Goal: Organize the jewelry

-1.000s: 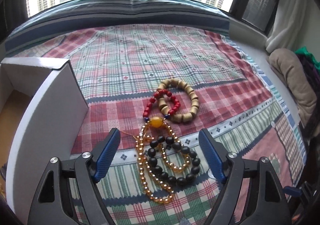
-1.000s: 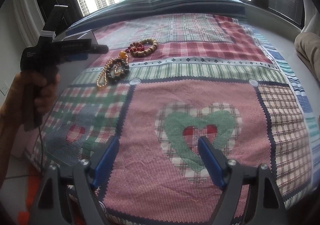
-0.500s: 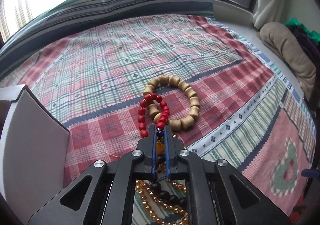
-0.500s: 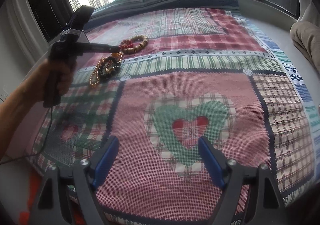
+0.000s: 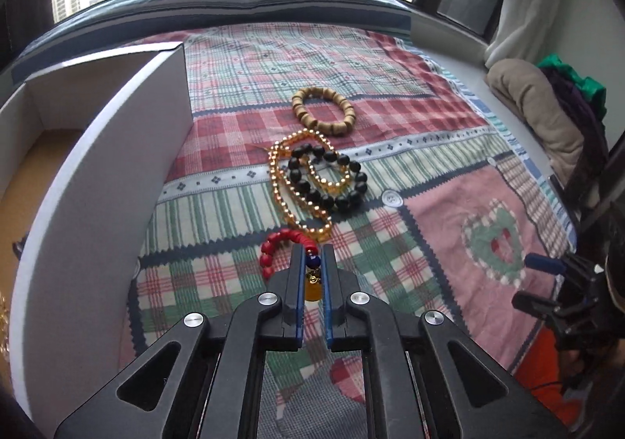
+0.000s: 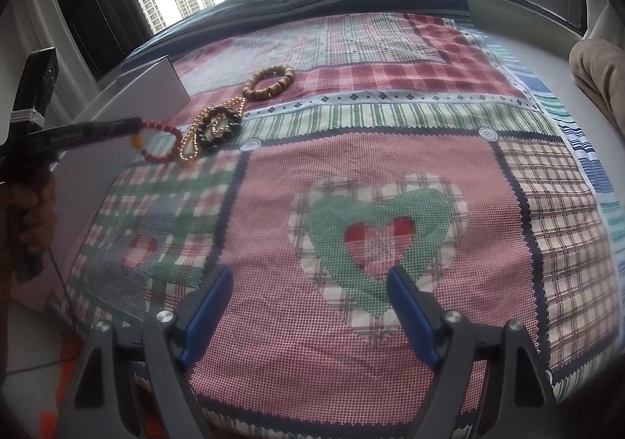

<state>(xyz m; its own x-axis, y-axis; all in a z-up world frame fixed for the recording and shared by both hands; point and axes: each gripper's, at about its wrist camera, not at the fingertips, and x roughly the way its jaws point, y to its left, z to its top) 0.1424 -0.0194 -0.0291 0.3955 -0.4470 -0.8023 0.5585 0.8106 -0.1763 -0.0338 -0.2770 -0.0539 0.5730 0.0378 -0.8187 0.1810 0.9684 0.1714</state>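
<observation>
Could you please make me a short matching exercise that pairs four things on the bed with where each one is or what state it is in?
Things:
1. red bead bracelet
2. wooden bead bracelet
3. black bead bracelet
4. right gripper

Places or states:
A. lying tangled with the golden bead strand
B. open, with nothing between its fingers
C. clamped in the left gripper
D. lying alone, farthest toward the window

Pairs: 1-C, 2-D, 3-A, 4-B
</observation>
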